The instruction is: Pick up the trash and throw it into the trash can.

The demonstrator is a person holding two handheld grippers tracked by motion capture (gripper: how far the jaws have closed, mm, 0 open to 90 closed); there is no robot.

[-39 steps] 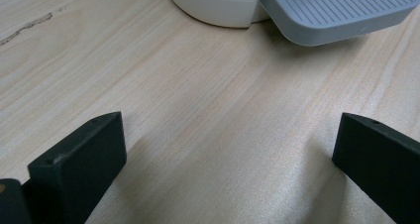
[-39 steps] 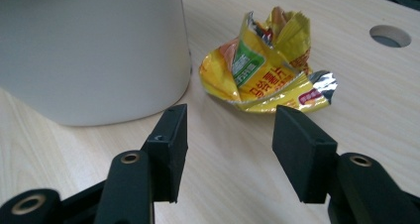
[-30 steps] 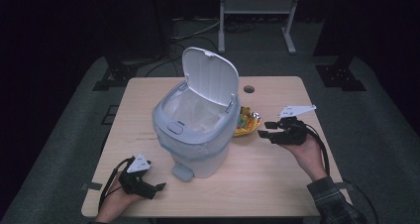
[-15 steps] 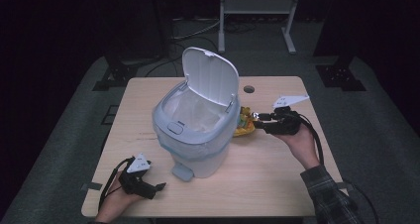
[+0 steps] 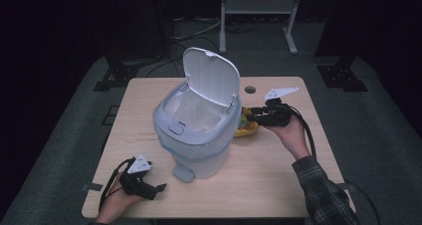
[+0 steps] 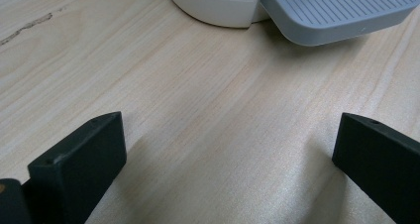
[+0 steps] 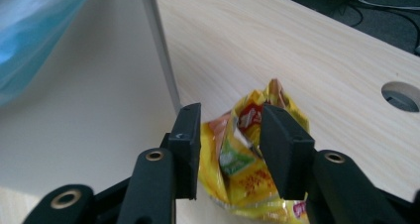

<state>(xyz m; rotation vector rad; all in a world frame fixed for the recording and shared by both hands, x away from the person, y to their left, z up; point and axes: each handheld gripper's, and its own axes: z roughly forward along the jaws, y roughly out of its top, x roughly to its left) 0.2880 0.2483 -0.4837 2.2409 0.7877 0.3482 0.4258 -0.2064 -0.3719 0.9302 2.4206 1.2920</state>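
A crumpled yellow snack wrapper [image 5: 247,129] [image 7: 242,174] lies on the wooden table [image 5: 278,185] against the right side of a grey-white pedal bin [image 5: 199,135], whose lid [image 5: 211,80] stands open. My right gripper [image 5: 252,116] [image 7: 230,122] reaches in from the right. Its jaws have just been closing with the wrapper between them, and both pads now press on it. My left gripper [image 5: 158,189] [image 6: 230,135] rests open on the table at the front left, with bare wood between its jaws.
The bin's grey foot pedal [image 5: 181,172] [image 6: 337,11] sticks out just ahead of the left gripper. A round cable hole [image 5: 250,89] [image 7: 401,95] sits in the table behind the right gripper. The bin wall [image 7: 89,110] stands close to the right gripper's left jaw.
My right gripper has moved left towards the bin and onto the wrapper, and its jaws have narrowed around it. The left gripper has stayed in place.
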